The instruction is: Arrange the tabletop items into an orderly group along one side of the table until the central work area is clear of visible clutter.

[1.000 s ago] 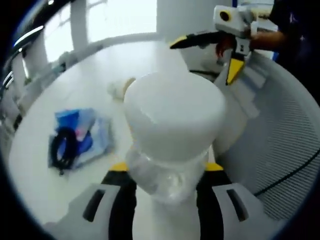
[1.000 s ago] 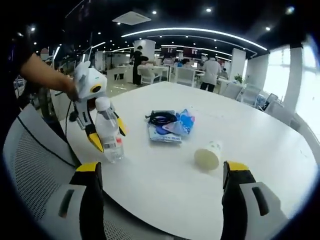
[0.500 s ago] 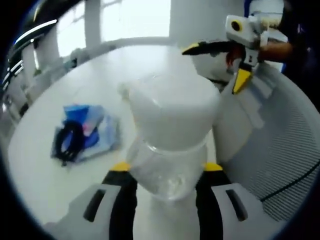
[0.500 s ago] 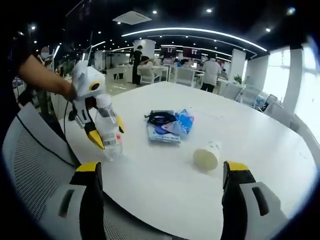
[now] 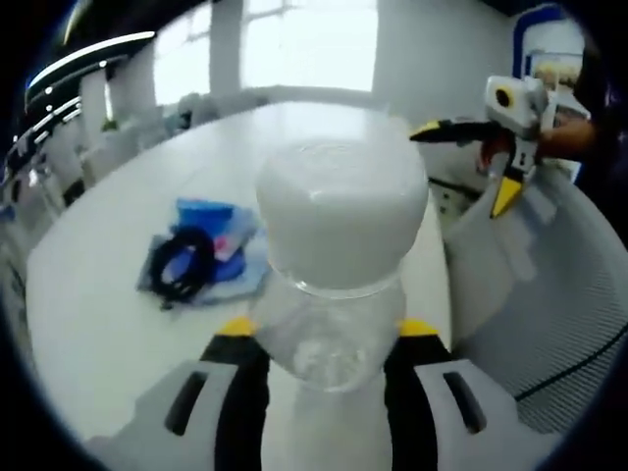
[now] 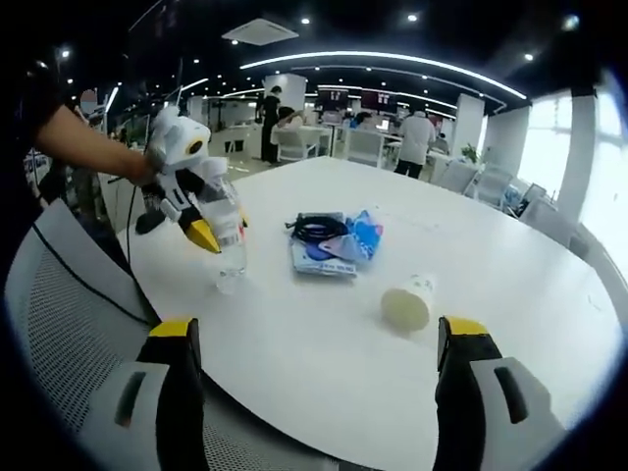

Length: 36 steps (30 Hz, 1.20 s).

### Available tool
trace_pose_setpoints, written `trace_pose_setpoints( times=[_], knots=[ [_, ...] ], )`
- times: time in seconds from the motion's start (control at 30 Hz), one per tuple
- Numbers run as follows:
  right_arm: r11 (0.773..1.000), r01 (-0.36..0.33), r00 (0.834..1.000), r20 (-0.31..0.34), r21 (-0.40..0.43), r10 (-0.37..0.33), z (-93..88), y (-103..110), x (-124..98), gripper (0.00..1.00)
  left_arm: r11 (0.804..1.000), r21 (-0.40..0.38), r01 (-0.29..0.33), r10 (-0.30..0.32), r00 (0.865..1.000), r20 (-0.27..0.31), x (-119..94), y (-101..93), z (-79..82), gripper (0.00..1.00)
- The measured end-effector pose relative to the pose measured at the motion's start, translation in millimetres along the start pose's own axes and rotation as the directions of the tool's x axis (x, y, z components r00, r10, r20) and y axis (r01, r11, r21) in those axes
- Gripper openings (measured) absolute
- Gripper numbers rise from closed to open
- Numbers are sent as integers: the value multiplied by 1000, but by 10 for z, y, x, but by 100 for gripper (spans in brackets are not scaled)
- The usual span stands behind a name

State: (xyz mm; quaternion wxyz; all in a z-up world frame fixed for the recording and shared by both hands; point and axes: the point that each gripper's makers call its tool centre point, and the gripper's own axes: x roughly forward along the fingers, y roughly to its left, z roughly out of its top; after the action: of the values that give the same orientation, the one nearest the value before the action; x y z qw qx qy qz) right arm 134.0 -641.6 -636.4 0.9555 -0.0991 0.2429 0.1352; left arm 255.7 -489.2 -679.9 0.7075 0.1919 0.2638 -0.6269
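- Holding a clear bottle (image 5: 334, 294) by its neck, the left hand-held gripper (image 5: 324, 343) has its two jaws pressed tight on it, just under the white cap (image 5: 341, 216).
- In the right gripper view the bottle (image 6: 228, 240) tilts, and its bottom looks lifted just off the white surface (image 6: 324, 334), though this is hard to tell.
- The bottle looks see-through and thin, so it is likely light. It may squash if pressed in the middle. The neck is the stiff part and a good place to hold.
- The plastic is smooth, so it could slip or swing if moved fast.
- The right hand-held gripper (image 6: 319, 392) has its jaws wide apart and holds nothing.
- Ahead of the right hand-held gripper, a paper cup (image 6: 409, 302) lies on its side. It is light, may roll, and will dent. A soft hold across the middle looks best.
- Farther ahead lies a blue pouch (image 6: 343, 245) with a black cable (image 6: 319, 232) coiled on top. Both look soft and floppy. The cable could slide off if the pouch is lifted alone.
- A mesh chair (image 6: 69, 324) sits near the left side of the right hand-held gripper.
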Motion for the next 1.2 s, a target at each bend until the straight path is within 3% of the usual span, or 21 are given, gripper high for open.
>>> trace_pose_setpoints(
  times=[0.77,1.2],
  knots=[
    [999,18,1000,11,33,-18,16,-52,-21,100,984,-70,-164,164,986,-3,-312,940,-32,42],
    [999,27,1000,-2,17,-27,-6,-65,-14,100,958,-131,-256,254,967,-36,-319,1470,-227,42]
  ],
)
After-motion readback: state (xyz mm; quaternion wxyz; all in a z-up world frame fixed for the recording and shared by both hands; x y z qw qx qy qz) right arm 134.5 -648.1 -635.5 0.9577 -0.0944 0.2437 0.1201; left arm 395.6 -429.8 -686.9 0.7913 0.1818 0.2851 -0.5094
